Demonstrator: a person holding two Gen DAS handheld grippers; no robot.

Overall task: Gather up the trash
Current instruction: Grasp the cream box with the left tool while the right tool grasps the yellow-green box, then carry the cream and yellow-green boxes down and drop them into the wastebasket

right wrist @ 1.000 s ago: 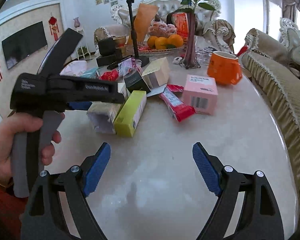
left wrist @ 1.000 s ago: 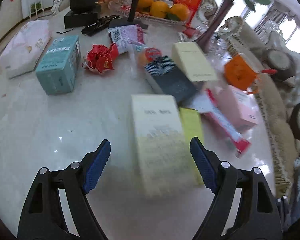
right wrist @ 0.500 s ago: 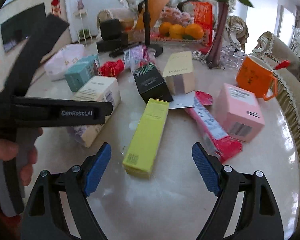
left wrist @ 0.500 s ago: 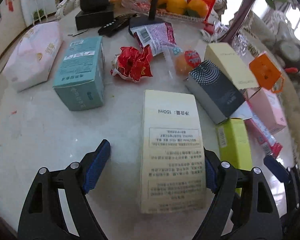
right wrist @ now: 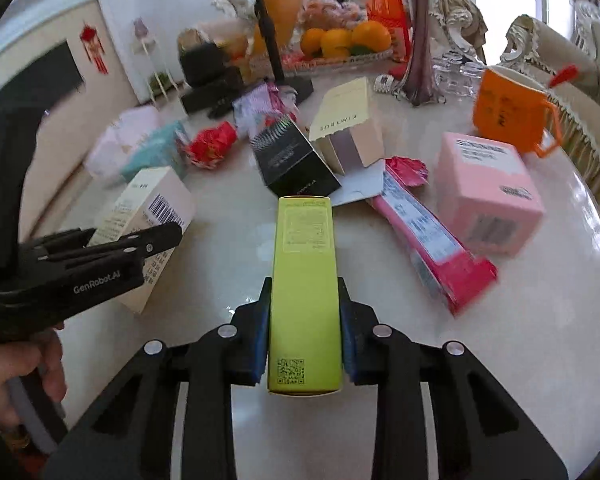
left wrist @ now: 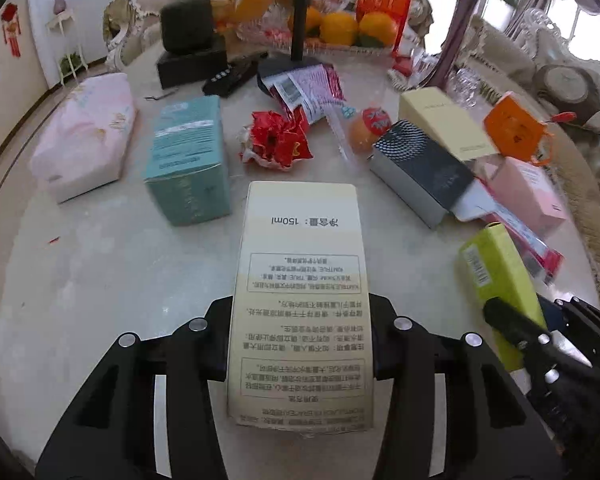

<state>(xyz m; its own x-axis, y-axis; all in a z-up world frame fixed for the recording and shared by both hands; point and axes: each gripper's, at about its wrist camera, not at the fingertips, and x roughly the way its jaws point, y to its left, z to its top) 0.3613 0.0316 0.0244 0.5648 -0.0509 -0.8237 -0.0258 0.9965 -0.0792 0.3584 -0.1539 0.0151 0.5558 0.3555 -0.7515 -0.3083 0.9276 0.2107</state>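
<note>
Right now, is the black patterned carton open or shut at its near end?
Open. In the left wrist view the black patterned carton lies on its side with its white end flap folded out flat onto the marble table.

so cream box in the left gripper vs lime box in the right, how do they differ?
Colour: the cream box is pale yellow, the lime box bright yellow-green. Width: the cream box is clearly broader, the lime box slimmer. Print: the cream box's top face is dense with text and marked 150ml; the lime box's carries a small faint panel and a QR code. Shared: both are long cartons lying flat on the marble table, each clamped at its sides, by the left gripper and right gripper.
</note>
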